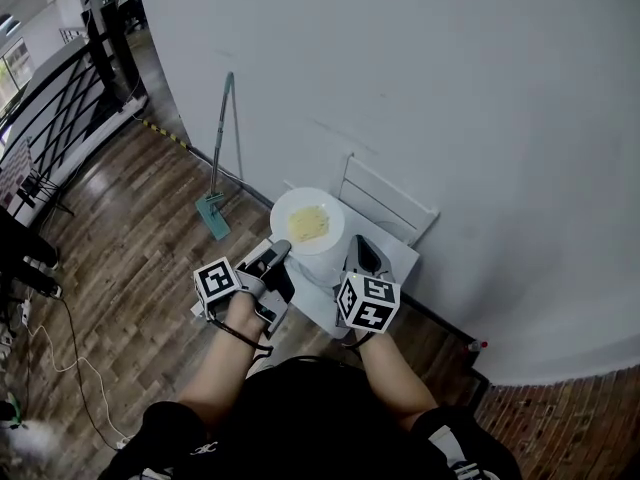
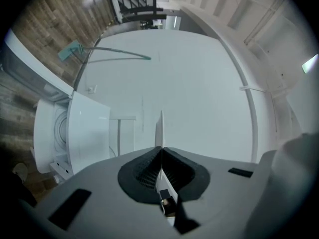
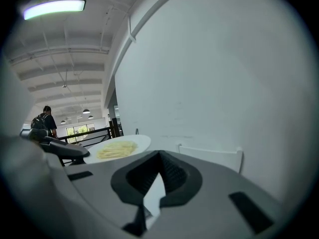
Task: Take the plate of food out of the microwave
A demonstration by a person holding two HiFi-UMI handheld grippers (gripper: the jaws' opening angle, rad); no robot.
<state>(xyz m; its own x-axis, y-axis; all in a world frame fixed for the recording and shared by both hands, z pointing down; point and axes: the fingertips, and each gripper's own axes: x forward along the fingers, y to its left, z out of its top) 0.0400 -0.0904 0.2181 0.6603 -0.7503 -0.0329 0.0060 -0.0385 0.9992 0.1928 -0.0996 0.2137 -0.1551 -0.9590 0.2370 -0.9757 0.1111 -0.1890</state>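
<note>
While you look down in the head view, the white plate (image 1: 331,209) of yellow noodles (image 1: 309,224) hangs clear above the white microwave (image 1: 398,260). The left gripper (image 1: 279,252) and right gripper (image 1: 358,254) pinch its opposite rims, and a mop (image 1: 217,186) leans on the wall behind.

In your left gripper view, the plate (image 2: 160,127) is only a thin edge-on sliver. The left gripper (image 2: 160,154) has its jaws nearly together on that rim, and the microwave's (image 2: 85,133) cavity opens off to the side.

Your right gripper view alone shows the noodles (image 3: 115,149) side-on. The right gripper (image 3: 156,177) is clamped on the plate's (image 3: 138,142) near rim, and a distant person (image 3: 44,120) stands behind the left gripper (image 3: 54,146).
</note>
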